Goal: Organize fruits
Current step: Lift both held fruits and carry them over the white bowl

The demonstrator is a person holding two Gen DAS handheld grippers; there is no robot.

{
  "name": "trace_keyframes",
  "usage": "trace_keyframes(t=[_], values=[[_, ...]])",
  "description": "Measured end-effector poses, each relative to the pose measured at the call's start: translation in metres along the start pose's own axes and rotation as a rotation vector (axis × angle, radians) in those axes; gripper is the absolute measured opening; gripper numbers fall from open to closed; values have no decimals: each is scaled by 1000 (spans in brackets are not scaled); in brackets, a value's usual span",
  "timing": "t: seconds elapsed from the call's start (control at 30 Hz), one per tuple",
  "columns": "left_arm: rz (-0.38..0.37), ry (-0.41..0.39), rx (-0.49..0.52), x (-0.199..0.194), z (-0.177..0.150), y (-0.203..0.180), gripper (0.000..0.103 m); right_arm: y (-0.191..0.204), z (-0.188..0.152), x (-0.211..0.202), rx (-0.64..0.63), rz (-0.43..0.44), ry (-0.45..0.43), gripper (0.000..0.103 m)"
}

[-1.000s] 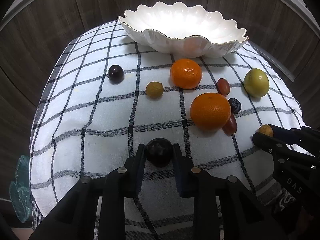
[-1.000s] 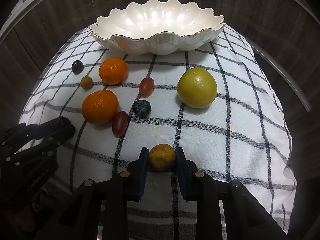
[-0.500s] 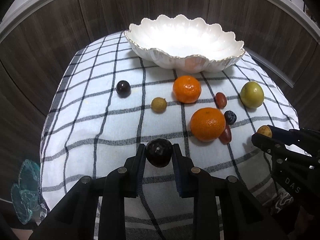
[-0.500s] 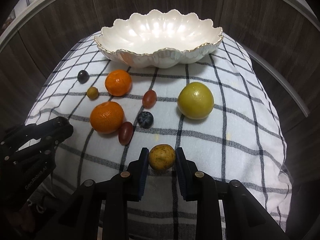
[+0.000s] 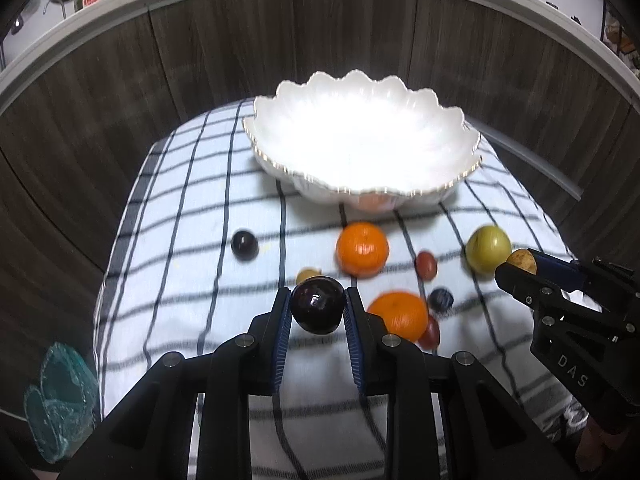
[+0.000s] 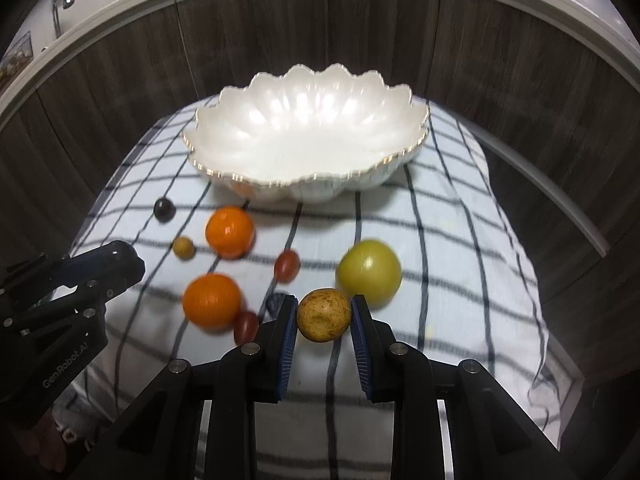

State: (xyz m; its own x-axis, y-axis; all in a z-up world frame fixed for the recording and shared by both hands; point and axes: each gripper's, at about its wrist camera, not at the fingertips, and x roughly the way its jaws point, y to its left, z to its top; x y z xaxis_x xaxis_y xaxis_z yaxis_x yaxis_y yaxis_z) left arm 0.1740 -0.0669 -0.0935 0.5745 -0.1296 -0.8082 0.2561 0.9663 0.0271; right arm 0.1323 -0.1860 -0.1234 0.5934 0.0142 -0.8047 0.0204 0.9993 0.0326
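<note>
My left gripper (image 5: 318,310) is shut on a dark purple plum (image 5: 318,307) and holds it above the checked cloth. My right gripper (image 6: 324,316) is shut on a small speckled yellow-brown fruit (image 6: 324,314), also lifted; it shows in the left wrist view (image 5: 521,262) too. A white scalloped bowl (image 5: 280,120) (image 6: 224,120) stands empty at the far side of the cloth. Two oranges (image 5: 362,249) (image 5: 398,316), a green fruit (image 6: 368,272), red grape tomatoes (image 6: 287,266), a blueberry (image 5: 441,300), a small dark plum (image 5: 244,245) and a small yellow fruit (image 6: 183,247) lie on the cloth.
The checked cloth (image 6: 440,240) covers a small round-edged table set against dark wood panels (image 5: 100,120). A teal glass object (image 5: 60,396) sits low at the left. The left gripper's body (image 6: 60,292) reaches in from the left of the right wrist view.
Both grippers have risen off the cloth with their fruits held. The bowl and the loose fruits now look farther and lower in both views.
</note>
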Motion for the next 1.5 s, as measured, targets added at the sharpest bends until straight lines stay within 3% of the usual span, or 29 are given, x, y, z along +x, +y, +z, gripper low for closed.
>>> trace_keyframes(t=[0.5, 1.07, 1.5], values=[[-1, -52, -15, 5, 56, 6, 27, -16, 64, -1, 17, -25, -123, 28], [-40, -52, -14, 39, 108, 10, 27, -38, 113, 29, 53, -50, -122, 28], [-61, 7, -3, 70, 122, 9, 29, -41, 129, 61, 69, -28, -44, 28]])
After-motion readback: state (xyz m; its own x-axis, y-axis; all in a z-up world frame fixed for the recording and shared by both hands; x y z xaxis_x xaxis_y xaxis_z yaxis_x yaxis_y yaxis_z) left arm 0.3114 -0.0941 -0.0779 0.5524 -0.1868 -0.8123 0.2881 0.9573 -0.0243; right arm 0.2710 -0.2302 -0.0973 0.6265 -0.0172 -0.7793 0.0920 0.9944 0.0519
